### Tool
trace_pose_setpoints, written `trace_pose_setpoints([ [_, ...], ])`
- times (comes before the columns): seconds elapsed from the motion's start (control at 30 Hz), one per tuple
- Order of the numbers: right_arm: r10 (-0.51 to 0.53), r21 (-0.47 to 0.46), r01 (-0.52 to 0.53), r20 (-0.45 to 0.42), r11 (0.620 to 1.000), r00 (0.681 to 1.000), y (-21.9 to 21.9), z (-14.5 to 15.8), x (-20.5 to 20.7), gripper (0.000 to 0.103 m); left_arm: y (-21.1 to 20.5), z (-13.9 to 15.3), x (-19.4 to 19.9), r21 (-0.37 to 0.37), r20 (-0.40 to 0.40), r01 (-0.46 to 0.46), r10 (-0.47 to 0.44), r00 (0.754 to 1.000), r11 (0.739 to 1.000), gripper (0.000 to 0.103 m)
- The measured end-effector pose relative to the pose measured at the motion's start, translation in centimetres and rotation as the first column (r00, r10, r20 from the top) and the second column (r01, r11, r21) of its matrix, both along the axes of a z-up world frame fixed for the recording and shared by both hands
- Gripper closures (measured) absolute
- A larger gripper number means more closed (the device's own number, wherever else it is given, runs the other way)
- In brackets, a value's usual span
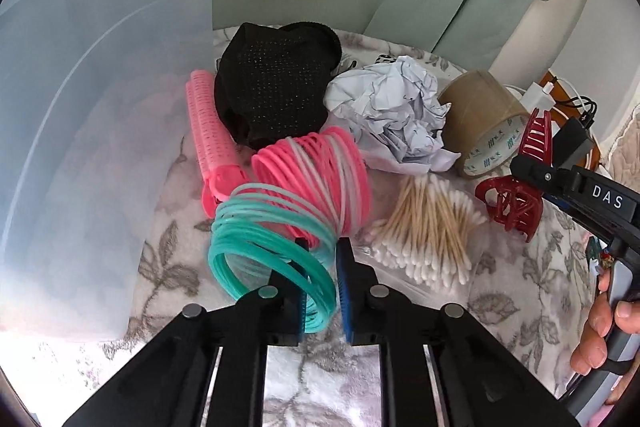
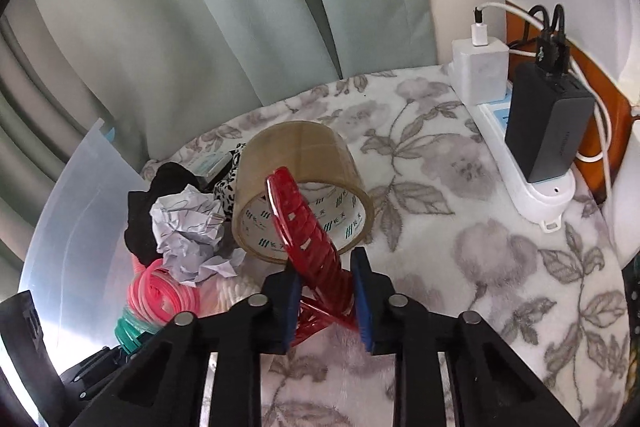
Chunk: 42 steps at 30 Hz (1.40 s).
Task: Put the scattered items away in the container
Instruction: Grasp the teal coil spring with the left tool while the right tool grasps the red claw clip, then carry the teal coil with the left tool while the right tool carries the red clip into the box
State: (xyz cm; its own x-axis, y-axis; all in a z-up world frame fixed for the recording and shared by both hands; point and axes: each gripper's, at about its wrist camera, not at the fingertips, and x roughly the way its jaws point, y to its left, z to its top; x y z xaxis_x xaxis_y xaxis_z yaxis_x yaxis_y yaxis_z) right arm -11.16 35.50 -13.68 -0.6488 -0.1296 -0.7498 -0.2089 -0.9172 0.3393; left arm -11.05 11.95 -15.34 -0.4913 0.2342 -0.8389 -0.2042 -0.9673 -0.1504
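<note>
Right, your left gripper (image 1: 322,267) is clamped on the teal end of the plastic spring coil (image 1: 292,203), its pink end lying by the pink hair roller (image 1: 210,135) beside the translucent container (image 1: 100,107) wall. Your right gripper (image 2: 326,299) grips the red hair claw (image 2: 308,227), tilted up in front of the tape roll (image 2: 300,187). Crumpled paper (image 1: 396,115), black cloth (image 1: 276,83) and cotton swabs (image 1: 424,227) crowd the middle; open floral blanket (image 2: 460,247) runs rightward to the power strip (image 2: 532,183) at the edge.
</note>
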Motion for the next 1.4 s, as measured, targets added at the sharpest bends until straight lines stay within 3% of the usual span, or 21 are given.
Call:
trace_pose_setpoints([
  [0.33,-0.022,-0.02,0.021,-0.023,1.0,0.999,-0.3,2.0,3.3,0.085,-1.2,2.7,2.1,0.052,-0.032,-0.006,0.008,0.999,0.999,0.094],
  [0.7,-0.029,-0.015,0.028,-0.102,1.0,0.994,-1.7,6.3,7.7,0.085,-2.1,6.0,4.5,0.109,-0.128,0.021,-0.007,0.992,0.994,0.096],
  [1.03,-0.028,-0.002,0.028,-0.214,1.0,0.977,-2.9,11.5,11.2,0.085,-2.8,11.0,7.4,0.141,-0.229,0.045,-0.011,0.973,0.989,0.096],
  [1.4,-0.039,-0.009,0.038,-0.306,0.999,0.951,-2.6,14.7,14.4,0.085,-2.3,16.1,9.1,0.163,-0.336,0.078,-0.019,0.942,0.984,0.096],
])
